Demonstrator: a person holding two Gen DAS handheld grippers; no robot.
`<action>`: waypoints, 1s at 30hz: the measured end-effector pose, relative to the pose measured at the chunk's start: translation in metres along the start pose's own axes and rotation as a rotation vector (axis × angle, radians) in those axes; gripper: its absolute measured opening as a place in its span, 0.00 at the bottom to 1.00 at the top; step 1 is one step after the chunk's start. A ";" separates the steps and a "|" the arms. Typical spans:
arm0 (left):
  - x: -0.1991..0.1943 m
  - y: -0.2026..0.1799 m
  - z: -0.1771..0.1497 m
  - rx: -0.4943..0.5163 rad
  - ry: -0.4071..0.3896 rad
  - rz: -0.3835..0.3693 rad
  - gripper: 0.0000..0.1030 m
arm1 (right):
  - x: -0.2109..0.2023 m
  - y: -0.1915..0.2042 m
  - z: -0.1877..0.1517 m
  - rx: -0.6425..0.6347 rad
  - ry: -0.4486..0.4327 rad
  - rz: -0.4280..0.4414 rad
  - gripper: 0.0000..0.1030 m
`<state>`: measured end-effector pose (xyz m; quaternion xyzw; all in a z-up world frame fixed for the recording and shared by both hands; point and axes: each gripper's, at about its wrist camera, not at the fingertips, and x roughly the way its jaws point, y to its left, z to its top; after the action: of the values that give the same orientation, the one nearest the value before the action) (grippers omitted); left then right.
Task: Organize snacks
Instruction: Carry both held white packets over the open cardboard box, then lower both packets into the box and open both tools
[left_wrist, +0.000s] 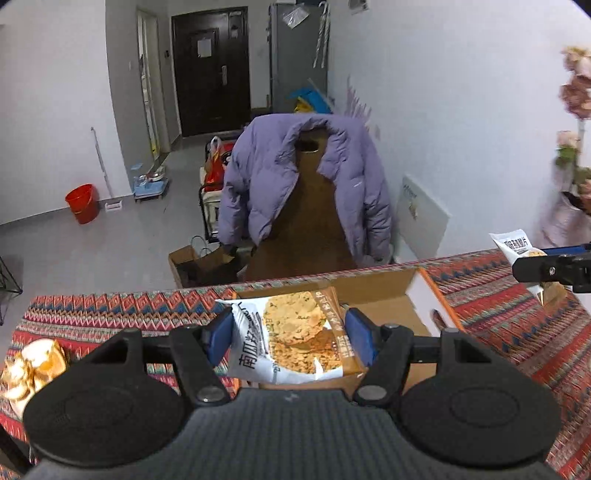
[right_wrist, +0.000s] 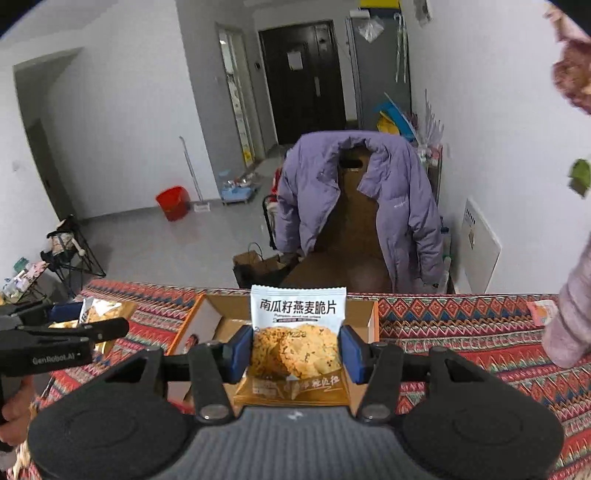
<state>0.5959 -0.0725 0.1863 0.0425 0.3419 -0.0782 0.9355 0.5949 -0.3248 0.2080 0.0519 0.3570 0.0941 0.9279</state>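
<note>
The left gripper (left_wrist: 290, 338) is clamped on a tilted cookie packet (left_wrist: 295, 332), its blue pads pressing both sides, above the open cardboard box (left_wrist: 388, 291) that stands on the patterned tablecloth (left_wrist: 110, 306). The right gripper (right_wrist: 297, 349) is clamped on a second cookie packet (right_wrist: 298, 332), held upright over the same box, near its far wall. The box reaches almost to the far edge of the table. Gold-wrapped snacks (left_wrist: 29, 369) lie at the left edge of the cloth.
</note>
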 end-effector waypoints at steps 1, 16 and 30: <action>0.012 0.003 0.007 -0.009 0.011 -0.001 0.64 | 0.012 0.000 0.008 0.001 0.011 -0.008 0.48; 0.204 0.019 0.007 -0.109 0.246 0.032 0.64 | 0.220 -0.024 0.017 0.003 0.249 -0.124 0.49; 0.261 0.007 -0.032 -0.036 0.330 0.087 0.74 | 0.298 -0.026 -0.030 -0.139 0.335 -0.231 0.50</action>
<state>0.7735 -0.0923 -0.0072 0.0529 0.4900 -0.0232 0.8698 0.7948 -0.2862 -0.0126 -0.0698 0.5025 0.0188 0.8616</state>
